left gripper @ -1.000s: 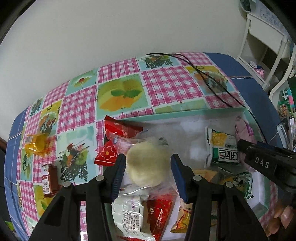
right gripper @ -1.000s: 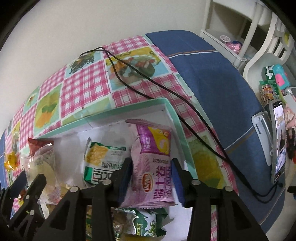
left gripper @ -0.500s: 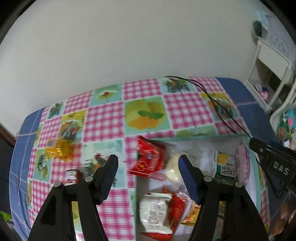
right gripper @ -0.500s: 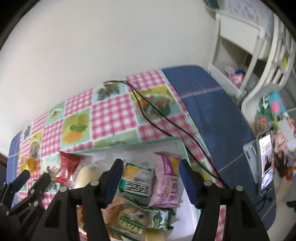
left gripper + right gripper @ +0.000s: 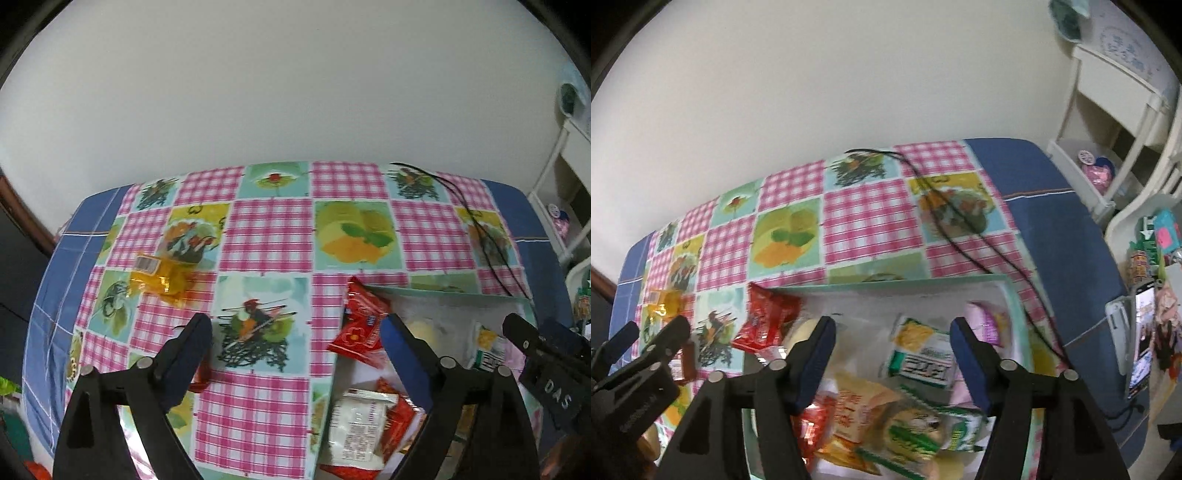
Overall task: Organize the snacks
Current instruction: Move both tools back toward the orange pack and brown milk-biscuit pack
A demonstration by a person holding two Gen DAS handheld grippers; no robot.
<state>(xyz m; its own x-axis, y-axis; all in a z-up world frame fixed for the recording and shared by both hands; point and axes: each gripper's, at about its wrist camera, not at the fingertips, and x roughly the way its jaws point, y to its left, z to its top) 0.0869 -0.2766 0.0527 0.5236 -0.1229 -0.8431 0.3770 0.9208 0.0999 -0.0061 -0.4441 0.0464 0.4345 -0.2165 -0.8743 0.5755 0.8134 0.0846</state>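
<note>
Left wrist view: left gripper (image 5: 297,334) fingers opening, empty; brown snack (image 5: 201,373) half hidden. Right gripper (image 5: 892,343) fingers opening, empty.

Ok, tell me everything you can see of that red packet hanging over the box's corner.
The red packet is a glossy, crinkled plastic wrapper with a white flower print and a small blue-and-white label. It lies tilted across the far left corner of the teal-rimmed box, partly inside, one end poking over the rim onto the checked tablecloth. No gripper touches it; a clear-wrapped pale bun lies beside it.
</note>
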